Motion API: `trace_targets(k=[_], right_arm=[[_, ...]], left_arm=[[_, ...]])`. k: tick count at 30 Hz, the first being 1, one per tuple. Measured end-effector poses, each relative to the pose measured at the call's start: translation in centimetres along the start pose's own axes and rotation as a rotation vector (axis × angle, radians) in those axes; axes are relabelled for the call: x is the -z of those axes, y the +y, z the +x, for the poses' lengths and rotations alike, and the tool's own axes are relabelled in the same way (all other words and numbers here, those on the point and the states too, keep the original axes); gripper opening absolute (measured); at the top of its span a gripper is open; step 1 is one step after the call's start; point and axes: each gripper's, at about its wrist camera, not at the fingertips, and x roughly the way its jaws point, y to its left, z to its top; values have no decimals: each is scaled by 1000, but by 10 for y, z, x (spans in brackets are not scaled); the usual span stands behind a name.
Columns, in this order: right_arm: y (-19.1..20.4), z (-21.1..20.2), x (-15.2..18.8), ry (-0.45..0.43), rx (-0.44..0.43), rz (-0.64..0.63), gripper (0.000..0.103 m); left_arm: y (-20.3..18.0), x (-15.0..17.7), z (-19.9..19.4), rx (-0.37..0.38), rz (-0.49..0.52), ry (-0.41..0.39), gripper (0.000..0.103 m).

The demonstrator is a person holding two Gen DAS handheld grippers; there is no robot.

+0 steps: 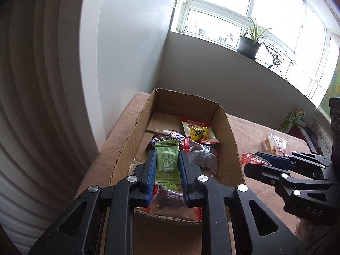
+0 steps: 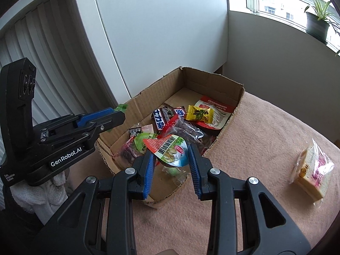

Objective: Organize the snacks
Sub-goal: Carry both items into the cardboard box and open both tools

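An open cardboard box (image 1: 230,131) (image 2: 214,80) stands on a pink cloth-covered surface and holds several snack packets. My left gripper (image 1: 166,155) is shut on a green candy packet (image 1: 165,161), held over the box's near end. My right gripper (image 2: 171,148) is shut on a red, white and green snack packet (image 2: 170,149), held above the box's near right corner. In the left wrist view the right gripper (image 1: 252,161) shows at the right with a red packet edge at its tip. A bread packet (image 2: 312,170) (image 1: 273,143) lies on the cloth, right of the box.
A white wall panel and slatted blinds stand left of the box. A potted plant (image 1: 249,44) sits on the windowsill behind. A green carton (image 1: 292,120) stands at the far right edge. Pink cloth (image 2: 265,127) extends right of the box.
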Motion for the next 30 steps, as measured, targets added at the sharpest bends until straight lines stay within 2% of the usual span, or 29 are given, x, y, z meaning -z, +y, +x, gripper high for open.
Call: trace_targets(k=[7, 8, 11, 16, 17, 18, 20, 22, 24, 26, 30], right_arm=[[6, 12, -4, 11, 7, -19, 34], [6, 12, -4, 9, 8, -22, 37], [6, 7, -4, -15, 9, -26, 57], [6, 1, -5, -26, 7, -36, 64], [6, 0, -4, -29, 8, -39, 70], [6, -2, -2, -35, 11, -43, 76], [5, -7, 0, -47, 17, -48, 82], [4, -11, 3, -51, 19, -53, 86], [2, -15, 6, -52, 25, -60, 90], [-2, -18, 9, -53, 41, -64, 91], [-19, -29, 17, -55, 70, -42, 91]], left_arm=[[7, -3, 3, -11, -15, 5, 21], [8, -3, 3, -12, -18, 5, 21], [9, -4, 3, -13, -23, 5, 21], [9, -5, 4, -19, -23, 8, 21], [9, -5, 4, -20, -25, 9, 22], [9, -6, 4, -21, -27, 10, 26], [9, -6, 2, -23, -32, 4, 46], [10, -6, 0, -26, -36, -4, 53], [10, -7, -1, -26, -39, -5, 54], [9, -8, -2, -24, -44, -9, 60], [3, -9, -4, -17, -42, -16, 61]])
